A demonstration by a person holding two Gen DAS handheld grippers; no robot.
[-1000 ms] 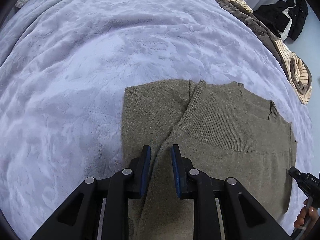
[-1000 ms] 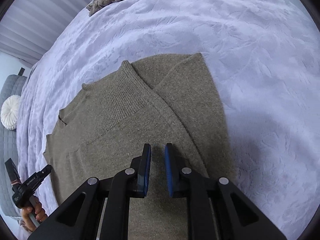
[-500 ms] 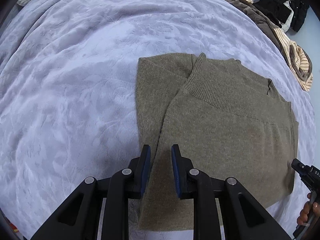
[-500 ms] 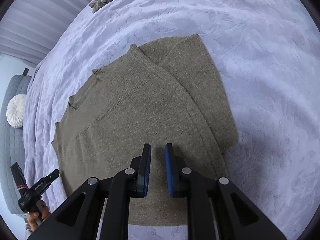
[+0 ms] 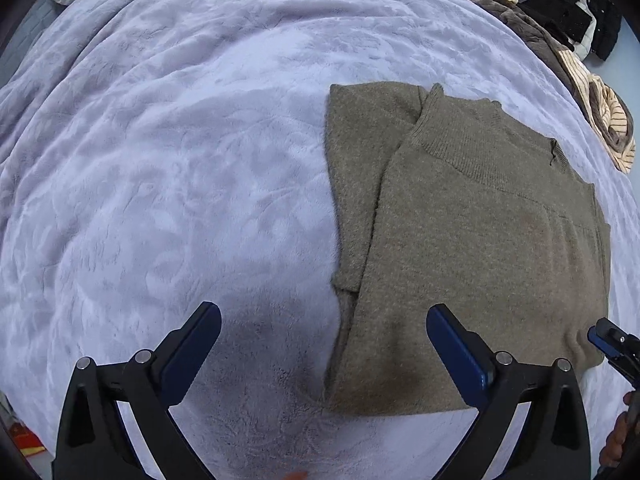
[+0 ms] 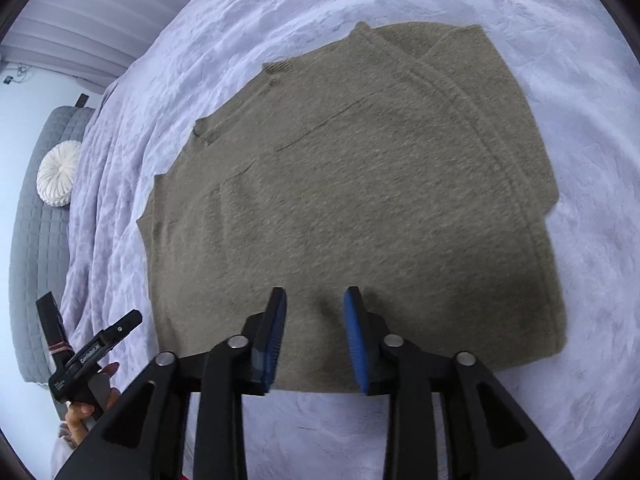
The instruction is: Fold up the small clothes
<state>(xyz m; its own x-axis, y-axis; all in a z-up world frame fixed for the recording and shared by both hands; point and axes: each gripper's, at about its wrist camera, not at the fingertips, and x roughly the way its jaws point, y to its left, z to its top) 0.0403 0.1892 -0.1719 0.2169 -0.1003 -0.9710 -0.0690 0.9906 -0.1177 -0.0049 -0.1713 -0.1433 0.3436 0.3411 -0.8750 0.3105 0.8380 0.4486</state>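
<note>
Sweater (image 5: 480,248), olive-brown knit, one item, lying flat on the bed's lilac blanket (image 5: 180,160): sleeves already crossed over the body, sides turned in, outline roughly a tidy rectangle with the ribbed hem band slanting across the upper part. Progress, as I judge it: the lengthwise folds are done and the piece is let go; what seems left is at most one fold across to halve it, or setting it aside for the next garment. My left claw (image 5: 324,348): jaws opening, spread very wide, nothing between the pads but blanket and the sweater's near-left corner below them, no contact that I can make out. My right claw (image 6: 316,336): jaws opening, partly apart, hovering over the sweater's near edge with no cloth pinched. Edges: near edge straight and lying close in front of both claws; left side edge a little thick where layers stack; far corners flat; a small notch at the collar side in the right wrist view. Open room: broad bare blanket to the left of the sweater and beyond it, a narrower strip on the right. Obstacles: heap of brown and striped clothes (image 5: 592,92) and dark clothes (image 5: 576,16) at the far right edge of the bed, well apart; white round cushion (image 6: 60,172) on grey padding off the left side.
</note>
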